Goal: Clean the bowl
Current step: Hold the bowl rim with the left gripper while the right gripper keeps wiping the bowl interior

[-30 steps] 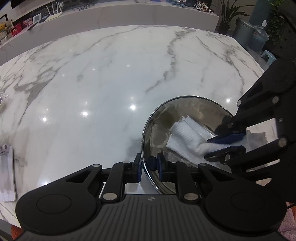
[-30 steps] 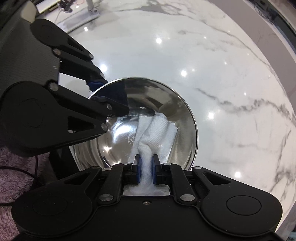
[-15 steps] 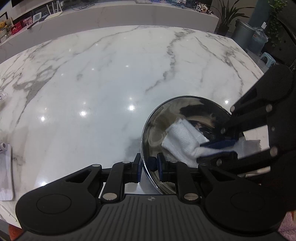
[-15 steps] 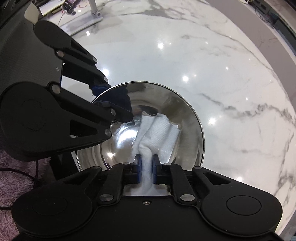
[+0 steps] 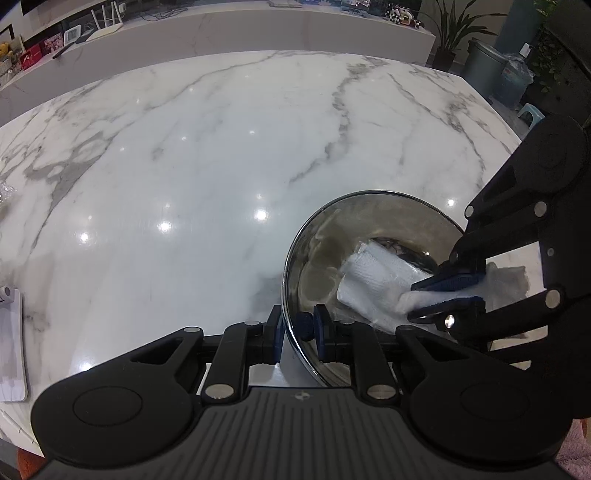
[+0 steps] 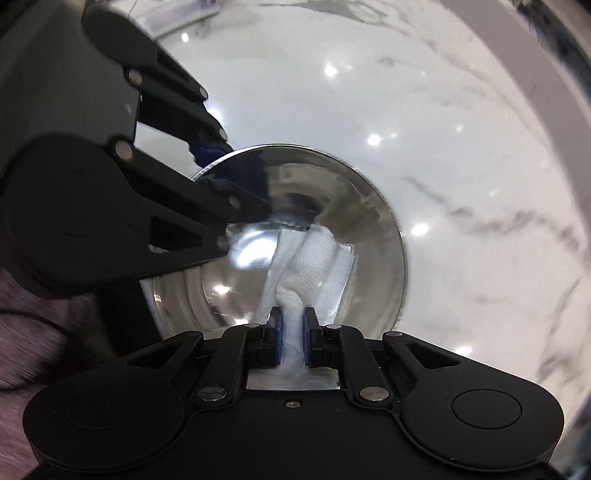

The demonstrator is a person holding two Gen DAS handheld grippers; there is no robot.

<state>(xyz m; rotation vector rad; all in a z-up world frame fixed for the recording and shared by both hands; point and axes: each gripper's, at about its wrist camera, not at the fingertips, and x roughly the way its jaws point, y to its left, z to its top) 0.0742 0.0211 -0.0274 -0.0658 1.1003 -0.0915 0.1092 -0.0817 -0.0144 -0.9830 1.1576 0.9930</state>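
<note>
Gripping the near rim of the steel bowl (image 5: 314, 258), the left tool (image 5: 298, 334) is seen with one blue pad outside the wall and the other inside it, clenched on the rim. The bowl is held tilted at the near right part of the marble table (image 5: 207, 177), its opening turned toward the right tool (image 5: 445, 295). The right tool is clamped on a bunched end of a white paper towel (image 6: 312, 264); the free end is spread flat against the bowl's inner wall. In the right wrist view, towel is squeezed between the blue pads of the right tool (image 6: 293, 338), with the bowl (image 6: 369, 218) just beyond. A flat white object (image 5: 11, 350) is noted at the table's left edge. A bin (image 5: 484, 66) and a plant (image 5: 452, 27) are visible far behind.
</note>
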